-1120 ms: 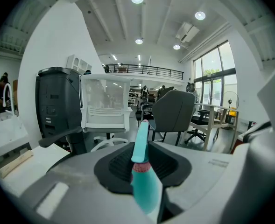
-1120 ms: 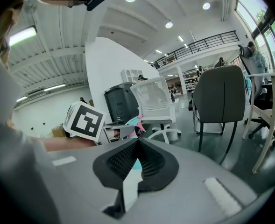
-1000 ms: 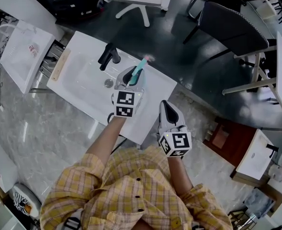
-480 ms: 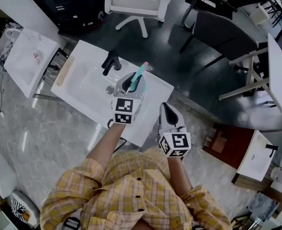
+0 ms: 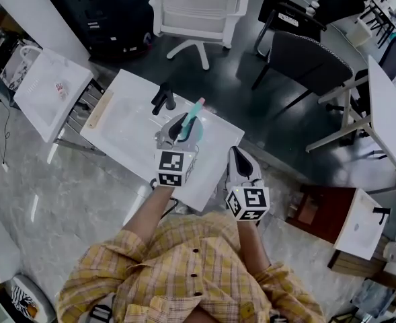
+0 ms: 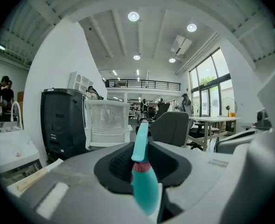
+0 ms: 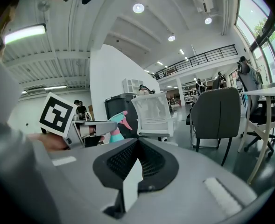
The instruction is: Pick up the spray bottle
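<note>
The spray bottle point(image 5: 193, 111) is teal with a pink collar and nozzle tip. My left gripper point(image 5: 182, 124) is shut on it and holds it in the air above the white sink top point(image 5: 120, 130). In the left gripper view the bottle point(image 6: 144, 185) stands upright between the dark pads, its trigger head point(image 6: 141, 141) pointing away from me. My right gripper point(image 5: 237, 155) hangs to the right of the left one, shut, with nothing in it. The right gripper view shows its jaws point(image 7: 137, 148) together, and the bottle point(image 7: 115, 127) in the left gripper off to the left.
A black faucet point(image 5: 163, 97) stands on the sink top. A second white basin point(image 5: 50, 93) sits to the left, a black cabinet point(image 5: 107, 9) and white office chair point(image 5: 198, 5) beyond. A dark chair point(image 5: 308, 59), a white table point(image 5: 392, 106) and a red-brown stand point(image 5: 319, 204) are at the right.
Both grippers have risen, the left more than the right, carrying the spray bottle up away from the sink top. The jaws of both look unchanged.
</note>
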Action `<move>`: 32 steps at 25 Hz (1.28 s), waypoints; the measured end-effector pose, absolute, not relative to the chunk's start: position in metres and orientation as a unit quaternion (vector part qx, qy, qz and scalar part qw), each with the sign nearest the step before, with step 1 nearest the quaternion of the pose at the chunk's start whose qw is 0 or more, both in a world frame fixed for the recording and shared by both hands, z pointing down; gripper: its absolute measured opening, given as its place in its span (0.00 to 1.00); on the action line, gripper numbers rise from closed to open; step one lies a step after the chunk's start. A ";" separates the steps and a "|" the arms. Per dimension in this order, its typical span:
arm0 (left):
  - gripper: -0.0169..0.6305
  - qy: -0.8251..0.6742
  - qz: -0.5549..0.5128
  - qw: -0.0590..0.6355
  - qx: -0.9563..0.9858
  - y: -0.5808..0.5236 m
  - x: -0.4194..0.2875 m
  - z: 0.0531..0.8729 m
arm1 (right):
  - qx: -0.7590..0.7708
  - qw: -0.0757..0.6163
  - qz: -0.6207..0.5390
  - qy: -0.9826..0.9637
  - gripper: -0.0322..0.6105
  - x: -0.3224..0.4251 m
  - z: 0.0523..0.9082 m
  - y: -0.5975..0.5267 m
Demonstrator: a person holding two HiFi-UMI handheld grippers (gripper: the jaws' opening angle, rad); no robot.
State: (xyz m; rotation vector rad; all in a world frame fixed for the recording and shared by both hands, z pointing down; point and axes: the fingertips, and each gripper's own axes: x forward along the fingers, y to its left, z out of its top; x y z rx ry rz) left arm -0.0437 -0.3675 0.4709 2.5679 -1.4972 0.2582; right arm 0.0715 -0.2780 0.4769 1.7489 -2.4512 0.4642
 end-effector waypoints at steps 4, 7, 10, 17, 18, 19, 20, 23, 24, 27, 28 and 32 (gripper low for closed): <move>0.18 -0.504 0.076 0.077 0.857 -0.358 -0.053 0.457 | 0.575 0.037 0.141 -0.805 0.05 0.069 0.464 -0.281; 0.18 -0.504 0.069 0.070 0.858 -0.350 -0.057 0.446 | 0.577 0.031 0.133 -0.805 0.05 0.068 0.455 -0.282; 0.18 -0.504 0.060 0.068 0.859 -0.341 -0.058 0.436 | 0.579 0.028 0.125 -0.805 0.05 0.070 0.447 -0.282; 0.18 -0.502 0.054 0.050 0.861 -0.330 -0.059 0.423 | 0.584 0.020 0.113 -0.804 0.05 0.072 0.433 -0.285; 0.18 -0.502 0.054 0.048 0.862 -0.327 -0.059 0.422 | 0.584 0.018 0.112 -0.804 0.05 0.072 0.431 -0.285; 0.18 -0.501 0.054 0.047 0.862 -0.325 -0.058 0.420 | 0.583 0.016 0.111 -0.804 0.05 0.072 0.429 -0.285; 0.18 -0.501 0.053 0.045 0.863 -0.323 -0.058 0.419 | 0.583 0.014 0.109 -0.805 0.05 0.073 0.426 -0.285; 0.18 -0.501 0.050 0.040 0.863 -0.317 -0.055 0.416 | 0.583 0.010 0.104 -0.806 0.05 0.075 0.420 -0.285; 0.18 -0.502 0.048 0.038 0.863 -0.315 -0.055 0.414 | 0.582 0.009 0.102 -0.807 0.05 0.075 0.417 -0.285; 0.18 -0.504 0.045 0.034 0.862 -0.311 -0.053 0.409 | 0.581 0.006 0.098 -0.808 0.05 0.076 0.412 -0.285; 0.18 -0.504 0.045 0.033 0.862 -0.309 -0.053 0.408 | 0.581 0.006 0.098 -0.808 0.05 0.076 0.411 -0.285; 0.18 -0.507 0.044 0.027 0.860 -0.303 -0.052 0.405 | 0.581 0.001 0.093 -0.809 0.05 0.076 0.407 -0.283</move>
